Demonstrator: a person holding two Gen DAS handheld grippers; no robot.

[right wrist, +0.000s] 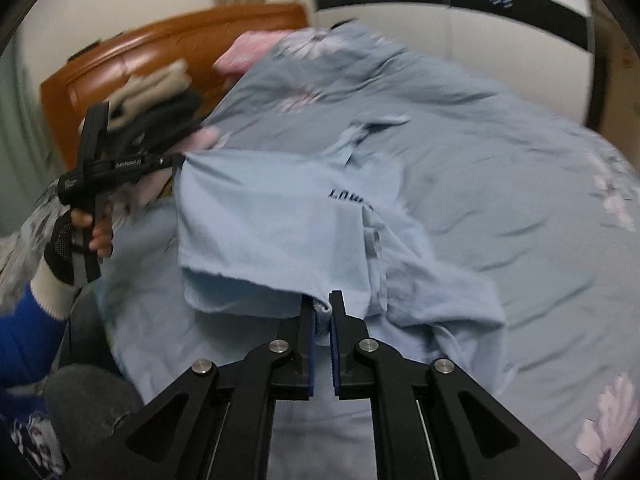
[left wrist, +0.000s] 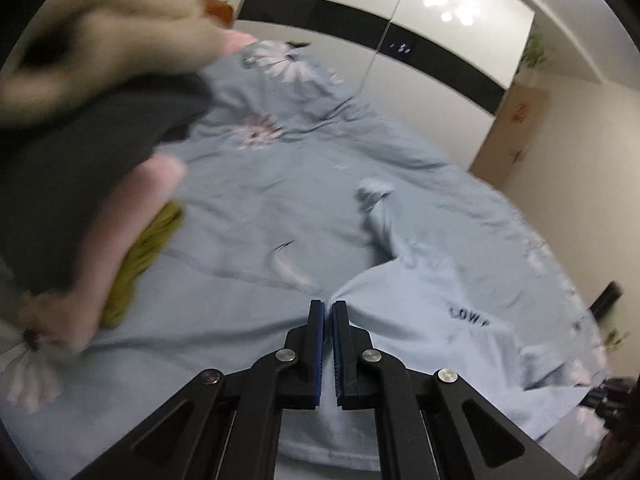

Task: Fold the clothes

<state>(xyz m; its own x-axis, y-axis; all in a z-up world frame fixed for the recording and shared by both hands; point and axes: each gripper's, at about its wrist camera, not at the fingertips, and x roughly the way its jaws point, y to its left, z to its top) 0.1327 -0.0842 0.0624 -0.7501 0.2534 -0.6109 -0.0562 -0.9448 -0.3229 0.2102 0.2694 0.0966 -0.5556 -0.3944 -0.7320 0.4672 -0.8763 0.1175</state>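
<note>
Across the bed (right wrist: 500, 184), covered with a grey-blue flowered quilt, a light blue T-shirt (right wrist: 272, 216) with dark lettering on its chest is partly lifted between the two tools. At nine o'clock in the right wrist view, a gloved hand (right wrist: 76, 232) in a blue sleeve with a cream cuff grips the left hand-held gripper (right wrist: 176, 160), whose tip meets the shirt's upper left corner. From its own camera, that left hand-held gripper (left wrist: 327, 312) has its jaws almost together, with a thin fold of the pale blue cloth pinched between the blue pads. At ten o'clock in the same view lies a blurred pile of clothes (left wrist: 80, 120) in beige, dark grey, pink and olive. Toward six o'clock in the right wrist view, the right hand-held gripper (right wrist: 321, 312) stands nearly closed on the shirt's lower hem, a small bunch of fabric showing between its pads. Behind, at eleven o'clock, stands a wooden headboard (right wrist: 160, 44), and a white wardrobe (right wrist: 440, 20) with a black band fills the far wall.
</note>
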